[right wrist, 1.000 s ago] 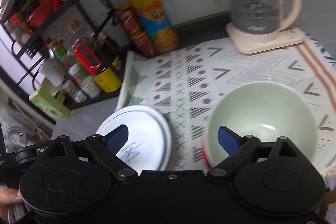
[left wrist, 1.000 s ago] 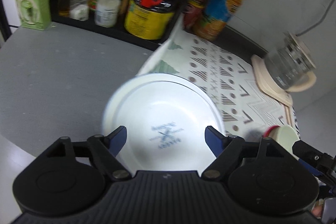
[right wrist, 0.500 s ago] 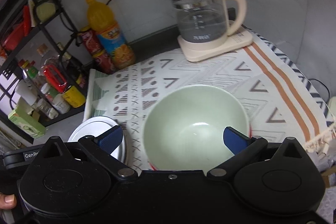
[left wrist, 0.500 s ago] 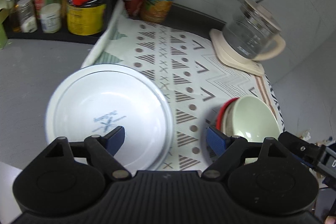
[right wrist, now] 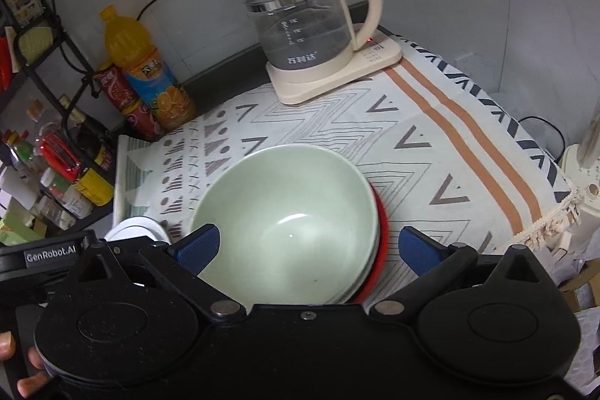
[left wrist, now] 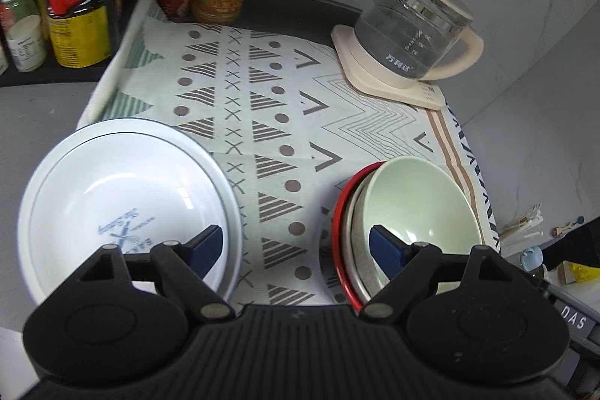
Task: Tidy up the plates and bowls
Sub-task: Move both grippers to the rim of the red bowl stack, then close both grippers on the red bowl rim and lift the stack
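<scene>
Both grippers have swung across the counter – the left gripper [left wrist: 294, 246] from over the white plate [left wrist: 123, 197] to the gap beside it, the right gripper [right wrist: 309, 250], jaws just widened, now straddling the green bowl [right wrist: 285, 212] without touching.

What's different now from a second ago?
Both views have swung over: the left claw now sits between the white plates and the green bowl, and the right claw, which has just opened wider, frames the bowl. Nothing grabbed; dishes and kettle unmoved.
</scene>
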Demonstrator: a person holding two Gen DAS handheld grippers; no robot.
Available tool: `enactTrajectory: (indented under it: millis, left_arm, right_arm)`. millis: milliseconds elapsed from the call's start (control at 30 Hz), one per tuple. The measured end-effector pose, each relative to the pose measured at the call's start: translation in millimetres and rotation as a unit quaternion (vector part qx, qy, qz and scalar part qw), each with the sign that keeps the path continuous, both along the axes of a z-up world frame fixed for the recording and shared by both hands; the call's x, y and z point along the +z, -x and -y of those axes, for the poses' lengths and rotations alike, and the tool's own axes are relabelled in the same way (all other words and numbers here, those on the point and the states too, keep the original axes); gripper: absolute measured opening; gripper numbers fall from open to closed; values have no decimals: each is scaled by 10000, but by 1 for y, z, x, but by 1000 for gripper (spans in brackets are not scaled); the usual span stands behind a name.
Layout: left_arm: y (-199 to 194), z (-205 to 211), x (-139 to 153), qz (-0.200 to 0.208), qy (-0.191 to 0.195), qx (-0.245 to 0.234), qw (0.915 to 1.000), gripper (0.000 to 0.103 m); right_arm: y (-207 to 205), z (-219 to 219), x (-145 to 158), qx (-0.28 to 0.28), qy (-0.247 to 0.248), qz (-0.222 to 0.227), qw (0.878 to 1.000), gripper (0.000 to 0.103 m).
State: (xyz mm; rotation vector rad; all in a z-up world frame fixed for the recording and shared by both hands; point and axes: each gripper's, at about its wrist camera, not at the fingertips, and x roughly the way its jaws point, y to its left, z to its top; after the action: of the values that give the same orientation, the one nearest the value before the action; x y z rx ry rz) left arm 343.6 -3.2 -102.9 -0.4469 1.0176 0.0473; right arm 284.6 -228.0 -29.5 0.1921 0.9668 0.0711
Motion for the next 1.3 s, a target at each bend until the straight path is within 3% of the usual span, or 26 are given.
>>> enactTrajectory:
  millis: [100, 467, 667, 833, 1067, 1133, 1300]
  left_arm:
    - [-10, 5, -5, -62, 48, -88, 9999, 84]
    - [-49, 28, -30, -362, 127, -400, 9985, 77]
    - [-61, 32, -45, -591, 147, -455, 9971, 63]
    - [-68, 35, -59, -869, 285, -488, 9946, 44]
    - [-66, 36, -68, -1020, 463, -523, 9923, 37]
    - [-67, 35, -69, -1013, 589, -537, 9917, 29]
    - [-63, 43, -64, -712, 289, -837, 9935, 29]
  right_arm:
    - [-4, 4, -7, -51, 53, -100, 9999, 99]
    - [-26, 29, -43, -295, -250, -771, 9963, 62]
    - [-35, 35, -58, -288, -447, -1015, 9934, 45]
    - [-40, 38, -69, -283, -449, -1174, 9917, 36]
    - [-40, 40, -81, -154, -562, -1455, 9876, 35]
    - [-40, 39, -81, -123, -569, -1470, 9874, 36]
    - [-41, 36, -80, -21, -482, -1440, 9884, 35]
